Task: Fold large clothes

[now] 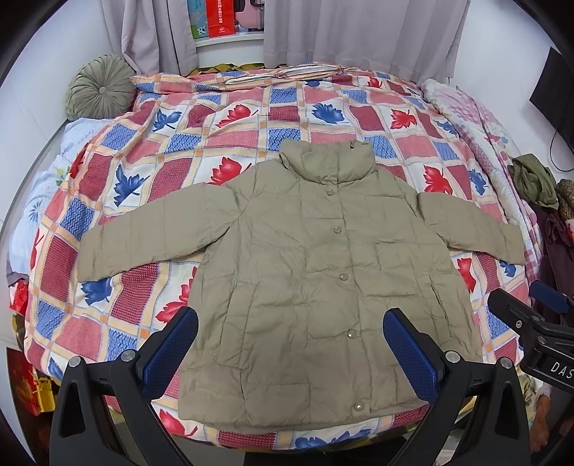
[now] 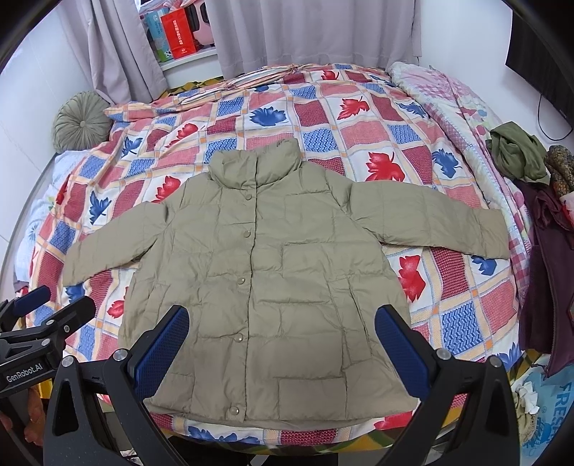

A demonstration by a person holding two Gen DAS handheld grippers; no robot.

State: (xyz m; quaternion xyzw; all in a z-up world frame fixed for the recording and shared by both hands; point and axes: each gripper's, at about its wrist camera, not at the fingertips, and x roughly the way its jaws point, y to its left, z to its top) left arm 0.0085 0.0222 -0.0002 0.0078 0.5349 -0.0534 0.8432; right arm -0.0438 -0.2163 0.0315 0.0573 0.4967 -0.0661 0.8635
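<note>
A khaki quilted jacket (image 1: 305,269) lies flat and buttoned on the bed, front up, collar away from me, both sleeves spread out sideways. It also shows in the right wrist view (image 2: 272,286). My left gripper (image 1: 290,344) is open and empty, held above the jacket's lower hem. My right gripper (image 2: 283,340) is open and empty too, above the hem a little further right. The right gripper also shows at the right edge of the left wrist view (image 1: 531,315), and the left gripper at the left edge of the right wrist view (image 2: 46,315).
The bed has a red, blue and white leaf-patterned quilt (image 1: 201,143). A round green cushion (image 1: 98,86) sits at the far left. A pile of clothes (image 2: 520,154) lies at the bed's right side. Grey curtains (image 1: 358,32) hang behind.
</note>
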